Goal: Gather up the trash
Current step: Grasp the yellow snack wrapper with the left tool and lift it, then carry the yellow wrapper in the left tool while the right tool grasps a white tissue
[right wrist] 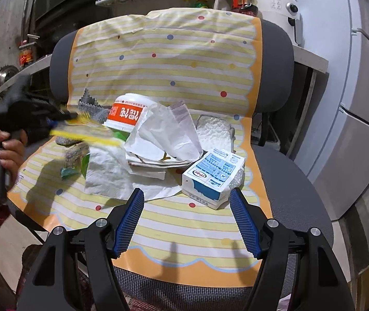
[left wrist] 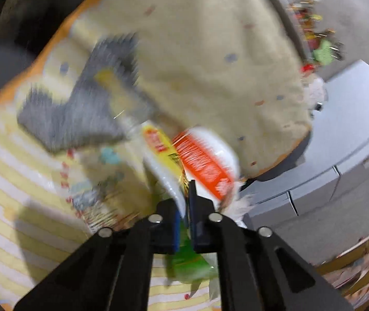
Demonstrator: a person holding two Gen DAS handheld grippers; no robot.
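Left gripper (left wrist: 187, 223) clenched on yellow-white wrapper (left wrist: 162, 160), blurred, above chair's left edge, right gripper (right wrist: 186, 223) released before milk carton (right wrist: 211, 178), crumpled paper (right wrist: 163, 134), orange cup (right wrist: 128, 114) mid-seat, striped cloth (right wrist: 184, 230) front edge bare.

chair (right wrist: 288, 181) | striped cloth (right wrist: 163, 67) over it | on cloth: milk carton (right wrist: 210, 178), paper wrappers (right wrist: 163, 134), cup (right wrist: 128, 114)

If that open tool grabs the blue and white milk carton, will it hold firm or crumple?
The carton lies tipped and looks dented at one corner, so it is probably empty, light, and would give under a squeeze. Its flat sides should not roll. The right tool is open wide enough to take it.
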